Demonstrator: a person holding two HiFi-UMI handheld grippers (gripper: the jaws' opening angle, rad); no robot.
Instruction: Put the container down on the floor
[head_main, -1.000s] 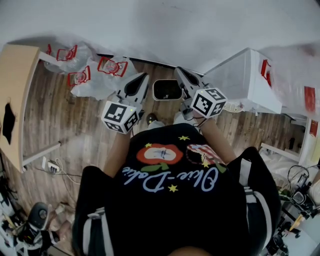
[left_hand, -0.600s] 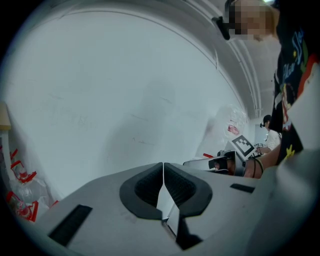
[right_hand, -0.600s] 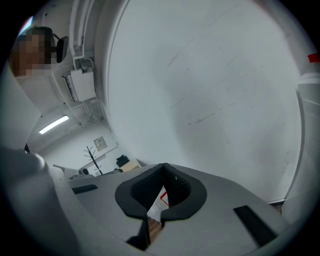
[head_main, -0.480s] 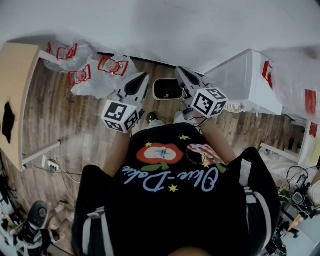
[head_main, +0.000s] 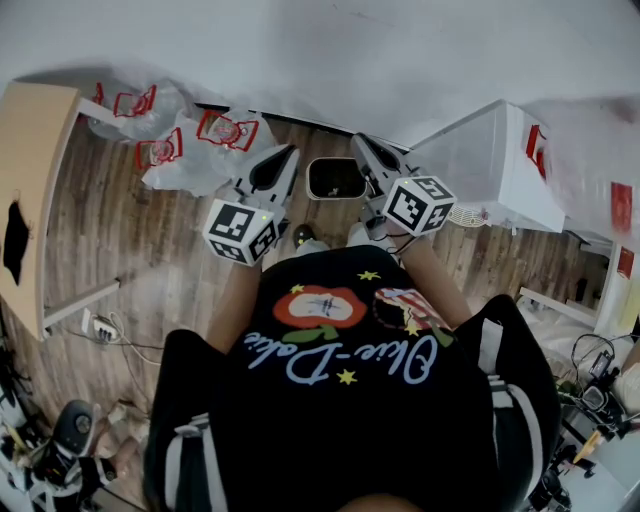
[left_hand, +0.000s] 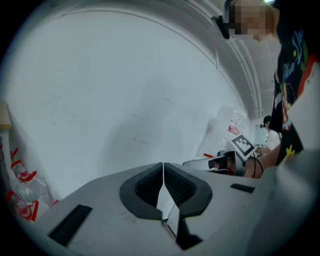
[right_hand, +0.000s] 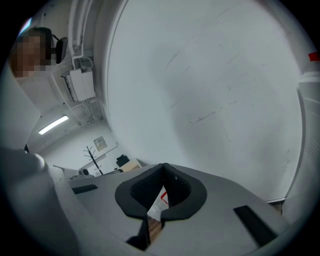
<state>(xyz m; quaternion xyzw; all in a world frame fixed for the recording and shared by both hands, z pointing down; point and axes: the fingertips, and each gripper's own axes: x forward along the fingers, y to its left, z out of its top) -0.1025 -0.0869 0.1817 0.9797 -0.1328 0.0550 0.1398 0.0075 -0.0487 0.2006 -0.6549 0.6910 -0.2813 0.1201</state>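
At centre frame of the head view, the wooden floor (head_main: 150, 250) carries the container (head_main: 335, 178), a small dark open-topped bin with a pale rim, standing upright close to the foot of the white wall (head_main: 350, 50). Its position suggests the set-down is already complete: it rests on the boards, and neither tool touches it. The left gripper (head_main: 287, 153) and right gripper (head_main: 362, 141) flank it in the picture, one on either side and both pointing towards the wall. Each gripper view shows the jaws clenched pad to pad with nothing between them, so both tools are empty. The level, idle pose is consistent with a pause, not a carry. To the right of the container stands a large white storage box (head_main: 490, 160), close enough to limit sideways travel of the right tool. A light wooden table (head_main: 30, 170) fills the left edge. Clear plastic bags (head_main: 195, 140) with red print lie at upper left, near the left tool. A power strip (head_main: 105, 333) with its cables lies at lower left, well apart from the container
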